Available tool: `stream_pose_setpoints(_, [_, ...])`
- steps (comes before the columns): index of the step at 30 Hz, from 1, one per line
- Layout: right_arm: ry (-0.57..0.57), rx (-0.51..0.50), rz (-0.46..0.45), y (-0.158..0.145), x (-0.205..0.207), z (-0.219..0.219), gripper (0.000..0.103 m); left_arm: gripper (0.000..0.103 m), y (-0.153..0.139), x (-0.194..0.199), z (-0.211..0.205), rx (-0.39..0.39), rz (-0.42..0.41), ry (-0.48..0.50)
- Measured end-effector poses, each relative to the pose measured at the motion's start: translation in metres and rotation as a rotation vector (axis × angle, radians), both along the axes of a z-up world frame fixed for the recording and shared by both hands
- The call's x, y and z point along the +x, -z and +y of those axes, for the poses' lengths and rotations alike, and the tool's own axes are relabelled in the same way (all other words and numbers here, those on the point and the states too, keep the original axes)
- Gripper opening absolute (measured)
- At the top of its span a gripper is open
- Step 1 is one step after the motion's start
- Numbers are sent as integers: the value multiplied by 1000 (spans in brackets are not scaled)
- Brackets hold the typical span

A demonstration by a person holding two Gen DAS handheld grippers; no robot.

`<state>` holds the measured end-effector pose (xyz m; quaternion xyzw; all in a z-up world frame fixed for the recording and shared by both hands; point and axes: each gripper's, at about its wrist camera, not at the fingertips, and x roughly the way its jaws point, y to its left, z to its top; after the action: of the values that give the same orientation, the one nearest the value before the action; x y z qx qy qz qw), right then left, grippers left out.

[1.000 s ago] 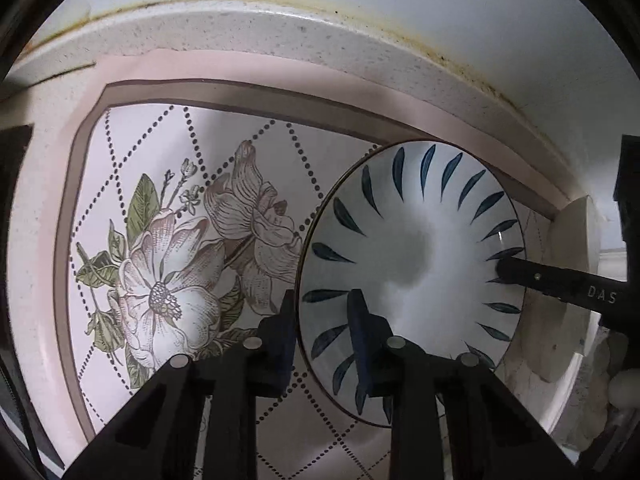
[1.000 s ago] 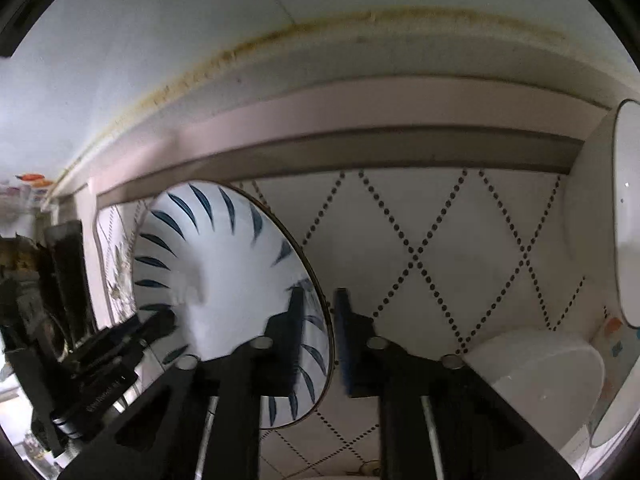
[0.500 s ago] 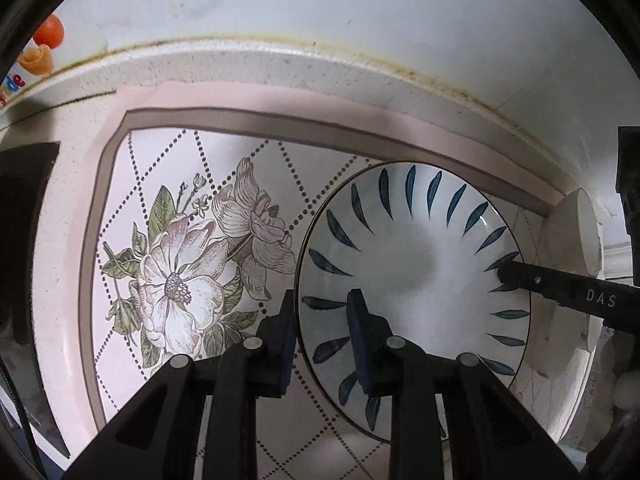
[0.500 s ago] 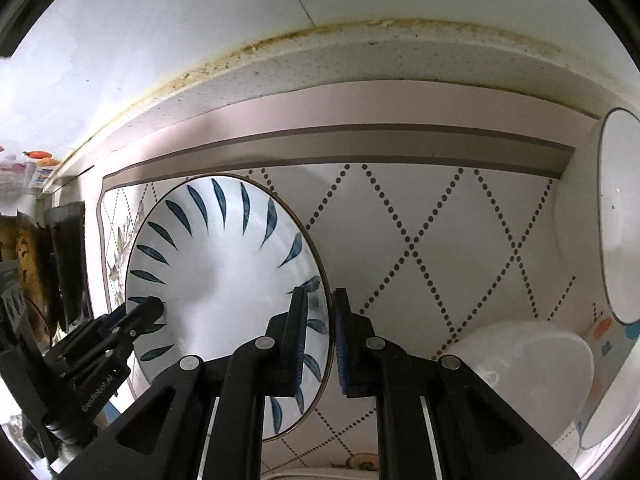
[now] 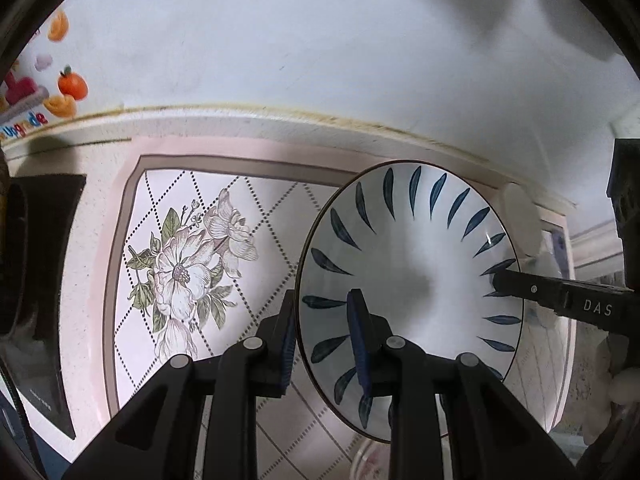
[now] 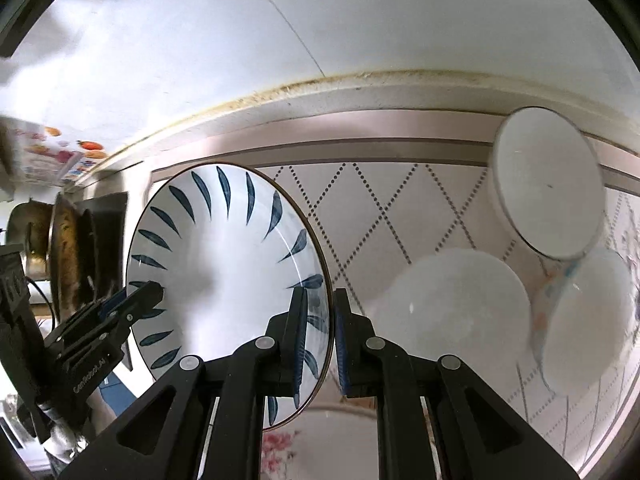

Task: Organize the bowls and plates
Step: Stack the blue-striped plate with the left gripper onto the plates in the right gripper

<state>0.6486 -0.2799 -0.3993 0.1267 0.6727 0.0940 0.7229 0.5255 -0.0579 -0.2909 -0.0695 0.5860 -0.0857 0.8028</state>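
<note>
A white plate with blue leaf marks (image 5: 412, 280) is held in the air above the floral mat by both grippers. My left gripper (image 5: 322, 340) is shut on its left rim. My right gripper (image 6: 320, 336) is shut on its right rim; the plate also shows in the right wrist view (image 6: 224, 264). The right gripper's finger shows in the left wrist view (image 5: 560, 300), and the left gripper shows in the right wrist view (image 6: 132, 308). Three white bowls lie at the right: one on its side (image 6: 548, 184), two rim down (image 6: 452, 312) (image 6: 588, 320).
A pink floral mat (image 5: 188, 272) covers the speckled counter against a white wall (image 5: 320, 40). A dark pan and a pot (image 6: 60, 248) stand at the left. A plate with pink flowers (image 6: 328, 444) lies below the held plate.
Both grippers have lifted the blue-leaf plate higher and back from the mat; more of the wall, the mat and the bowls has come into view.
</note>
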Motion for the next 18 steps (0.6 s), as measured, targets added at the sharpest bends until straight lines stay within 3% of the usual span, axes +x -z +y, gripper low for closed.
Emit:
stream_pose_setpoints(5, [-4,5,-34,-32,-36,-20,14,22,-25,-24,-18,-6,-36,41])
stream_pose_setpoints(10, [6,8,-43,-52,-81,-45,14,22,-30,-56,-36,-8,-45,86])
stream_pose_setpoints(18, [20,16,-14,-43,-144,-76,14,22,-9,-105,-63,8,-5,156])
